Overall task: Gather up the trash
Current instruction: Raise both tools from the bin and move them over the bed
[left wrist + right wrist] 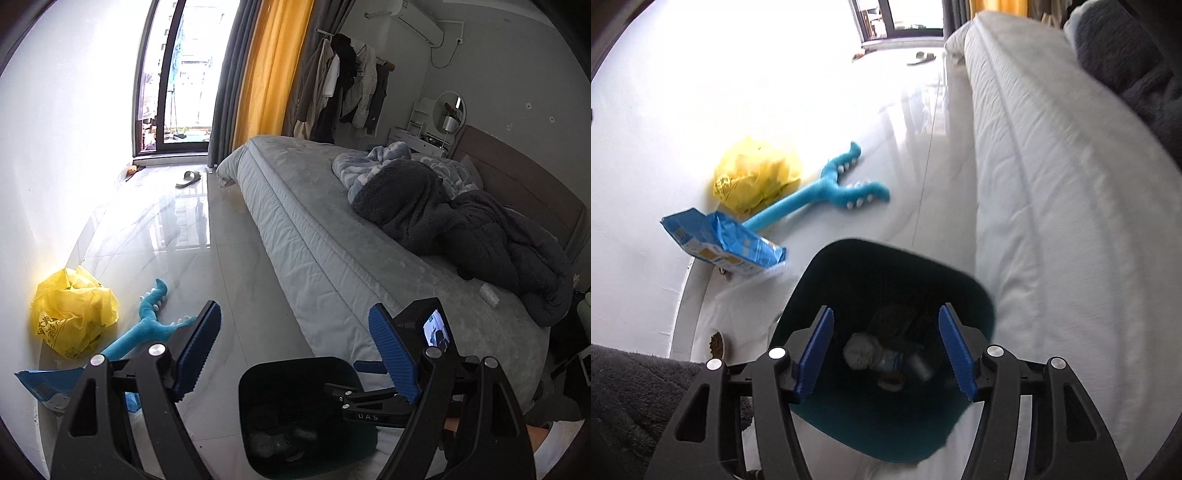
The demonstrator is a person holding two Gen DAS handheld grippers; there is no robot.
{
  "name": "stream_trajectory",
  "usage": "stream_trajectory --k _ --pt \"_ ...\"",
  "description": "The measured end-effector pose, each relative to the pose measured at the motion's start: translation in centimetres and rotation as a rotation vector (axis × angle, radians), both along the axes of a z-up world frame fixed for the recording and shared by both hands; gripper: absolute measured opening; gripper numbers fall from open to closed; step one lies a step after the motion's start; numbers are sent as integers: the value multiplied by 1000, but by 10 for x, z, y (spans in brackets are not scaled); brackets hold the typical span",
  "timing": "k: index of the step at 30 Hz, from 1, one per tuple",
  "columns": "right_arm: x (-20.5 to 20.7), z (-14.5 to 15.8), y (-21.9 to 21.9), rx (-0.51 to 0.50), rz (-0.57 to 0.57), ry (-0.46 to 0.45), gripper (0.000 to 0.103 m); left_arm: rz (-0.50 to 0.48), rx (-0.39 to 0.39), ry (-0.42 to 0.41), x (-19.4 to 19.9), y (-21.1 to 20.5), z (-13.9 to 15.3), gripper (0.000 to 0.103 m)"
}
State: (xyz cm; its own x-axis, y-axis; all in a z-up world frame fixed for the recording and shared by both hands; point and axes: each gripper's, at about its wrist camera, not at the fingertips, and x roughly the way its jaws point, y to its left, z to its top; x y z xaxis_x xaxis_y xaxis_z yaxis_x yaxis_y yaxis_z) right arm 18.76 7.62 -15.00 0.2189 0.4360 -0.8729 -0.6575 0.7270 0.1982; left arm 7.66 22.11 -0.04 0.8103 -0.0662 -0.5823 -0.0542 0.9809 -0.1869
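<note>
Dark teal bin holds crumpled, seemingly paper trash.

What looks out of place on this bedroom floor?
A crumpled yellow plastic bag and a torn blue packet lie along the wall beside a blue plush toy, all outside the dark bin. One slipper sits alone near the window.

Glossy pale tiled floor, daylight through glass balcony door; yellow curtain, grey-quilted bed, white walls
</note>
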Motion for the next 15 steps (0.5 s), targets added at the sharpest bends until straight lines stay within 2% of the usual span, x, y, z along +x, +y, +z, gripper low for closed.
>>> stream_trajectory --k 8,15 --pt "17 44 -59 57 -54 -118 63 -57 -6 -55 16 -43 23 89" --pt "30 72 -117 80 -118 -210 64 -103 1 -68 34 -77 22 89"
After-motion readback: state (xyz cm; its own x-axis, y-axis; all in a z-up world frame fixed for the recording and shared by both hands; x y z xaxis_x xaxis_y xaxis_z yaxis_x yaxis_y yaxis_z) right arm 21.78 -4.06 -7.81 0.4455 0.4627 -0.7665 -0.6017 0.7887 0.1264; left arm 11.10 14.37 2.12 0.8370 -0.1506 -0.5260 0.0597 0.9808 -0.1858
